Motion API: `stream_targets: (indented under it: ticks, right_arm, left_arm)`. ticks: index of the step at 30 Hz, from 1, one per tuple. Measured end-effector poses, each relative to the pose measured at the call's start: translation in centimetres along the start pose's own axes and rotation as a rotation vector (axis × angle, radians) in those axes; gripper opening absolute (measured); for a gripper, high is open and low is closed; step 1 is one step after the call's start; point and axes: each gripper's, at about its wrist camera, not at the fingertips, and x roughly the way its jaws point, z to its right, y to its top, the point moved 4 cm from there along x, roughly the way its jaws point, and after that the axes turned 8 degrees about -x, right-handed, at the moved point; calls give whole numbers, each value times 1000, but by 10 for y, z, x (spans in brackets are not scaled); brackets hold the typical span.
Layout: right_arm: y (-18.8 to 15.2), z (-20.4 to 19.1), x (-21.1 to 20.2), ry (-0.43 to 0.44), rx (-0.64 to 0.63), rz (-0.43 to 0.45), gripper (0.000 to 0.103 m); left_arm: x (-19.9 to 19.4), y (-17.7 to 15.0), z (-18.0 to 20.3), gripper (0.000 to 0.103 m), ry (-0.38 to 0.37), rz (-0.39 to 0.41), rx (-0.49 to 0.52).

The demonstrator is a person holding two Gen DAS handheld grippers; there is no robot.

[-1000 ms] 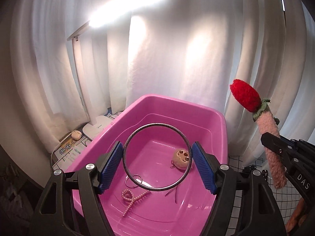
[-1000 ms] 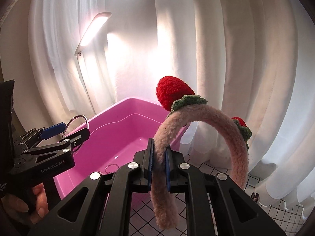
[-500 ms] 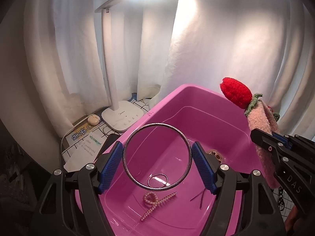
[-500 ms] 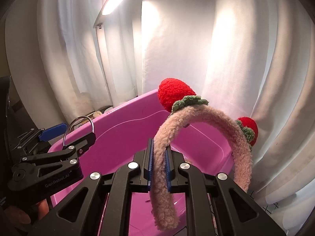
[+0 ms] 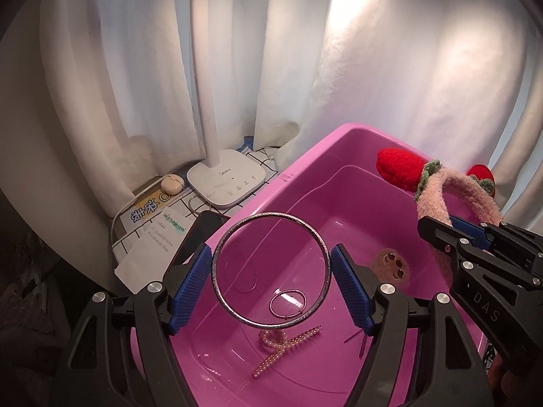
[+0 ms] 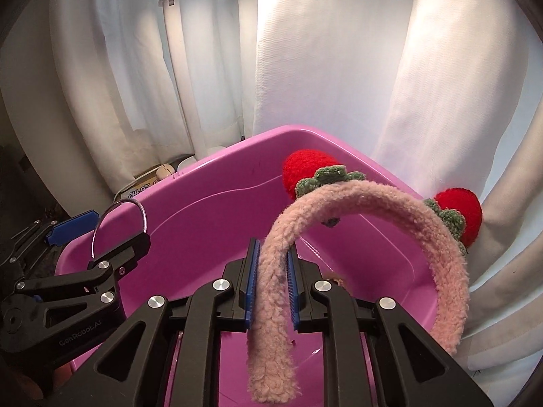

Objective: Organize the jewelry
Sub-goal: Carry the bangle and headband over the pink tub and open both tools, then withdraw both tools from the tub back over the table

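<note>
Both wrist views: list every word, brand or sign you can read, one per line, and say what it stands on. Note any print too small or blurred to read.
"DAS" on the right gripper body, left wrist view.
"GenRobot.AI" on the left gripper body, right wrist view.
"Midea", small and faint, on the lamp base.
Large blue Chinese characters on the yellow-and-white booklet; I cannot read them reliably.
Green heading and fine print on the paper sheet: too small to read.

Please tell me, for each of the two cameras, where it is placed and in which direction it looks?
Left wrist: sits on the left claw, looks forward and down into the pink tub; its own two fingers hold a silver bangle, the right claw shows at right.
Right wrist: sits on the right claw, looks across the tub at white curtains; its own fingers clamp a fuzzy strawberry headband, the left claw shows at left.
Shared: tub, bangle, headband, lamp.
</note>
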Motion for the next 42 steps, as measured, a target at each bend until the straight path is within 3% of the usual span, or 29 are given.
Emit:
stream_targets:
  ticks: [2,4,9,11,14,31,42]
  right_arm:
    - [1,1,-2,-9,-2,10,46]
    - [1,1,-4,-22,-5,23,52]
    - [-1,7,-5,-39,8,19,53]
    - [-3,11,-4,-41,18,16,53]
    - [-6,17,-9,-49,30,20,53]
    - [-33,35,-46,-65,127,51,53]
    - [-83,52,-97,-96,238,78,55]
  left_arm:
    - [5,-1,-3,71,-6,-30,-17]
    - [4,-2,-3,71,-9,-30,-19]
    - [7,-3,-1,75,-16,-44,-24]
    - [4,-3,1,86,-12,-26,-21]
    - [0,-2,4,94,-18,-6,-16]
    - [-17,-11,17,94,-37,-12,-4]
    - [-47,-26,39,94,-64,5,45]
